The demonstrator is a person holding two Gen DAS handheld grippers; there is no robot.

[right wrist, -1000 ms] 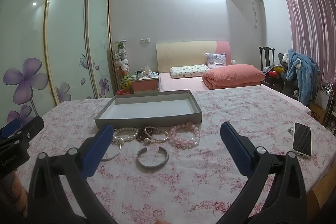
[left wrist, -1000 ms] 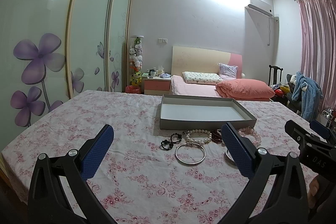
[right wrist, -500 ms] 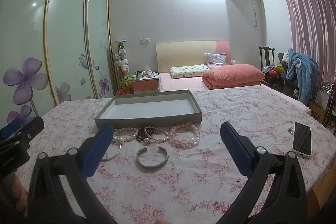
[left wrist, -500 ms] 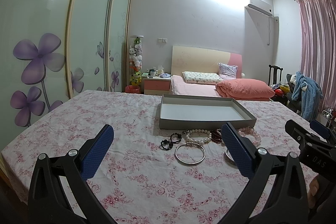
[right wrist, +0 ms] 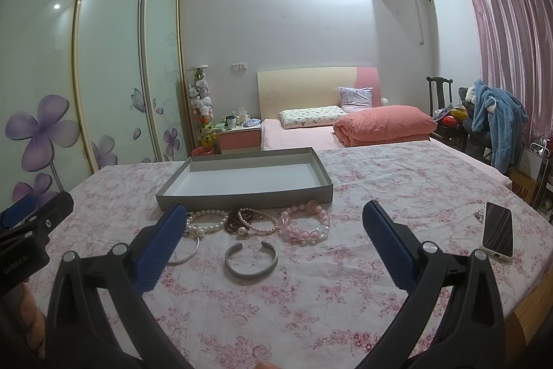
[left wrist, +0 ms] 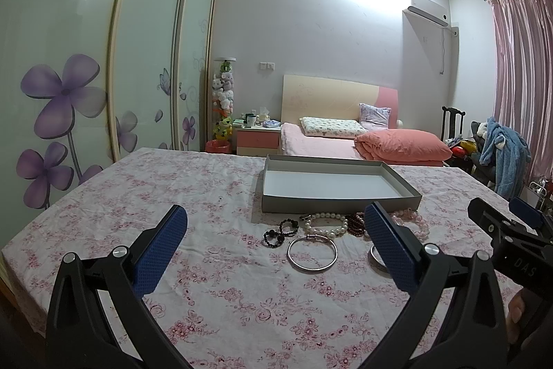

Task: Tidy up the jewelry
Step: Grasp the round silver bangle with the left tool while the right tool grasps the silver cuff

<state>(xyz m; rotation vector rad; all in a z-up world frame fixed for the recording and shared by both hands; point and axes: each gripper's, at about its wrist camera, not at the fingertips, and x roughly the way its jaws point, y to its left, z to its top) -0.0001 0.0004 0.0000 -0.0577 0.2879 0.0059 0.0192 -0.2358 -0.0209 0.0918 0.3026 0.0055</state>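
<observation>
A shallow grey box (left wrist: 273, 206) (right wrist: 242, 196) with a white floor stands empty on the floral tablecloth. In front of it lie a black bead bracelet (left wrist: 280, 231), a white pearl bracelet (left wrist: 325, 223) (right wrist: 204, 221), a dark red bead bracelet (left wrist: 356, 223) (right wrist: 233, 221), a pink bead bracelet (right wrist: 304, 223), a silver bangle (left wrist: 312, 253) and an open silver cuff (right wrist: 251, 261). My left gripper (left wrist: 275, 242) is open and empty, held above the table short of the jewelry. My right gripper (right wrist: 271, 239) is open and empty, also short of it.
A white phone (right wrist: 497, 232) lies at the table's right edge. The floral tablecloth (left wrist: 138, 196) covers the whole table. Behind are a bed with a pink quilt (left wrist: 404, 144), a nightstand (left wrist: 259, 137), sliding wardrobe doors (left wrist: 69, 92) and a chair with a blue robe (right wrist: 497, 123).
</observation>
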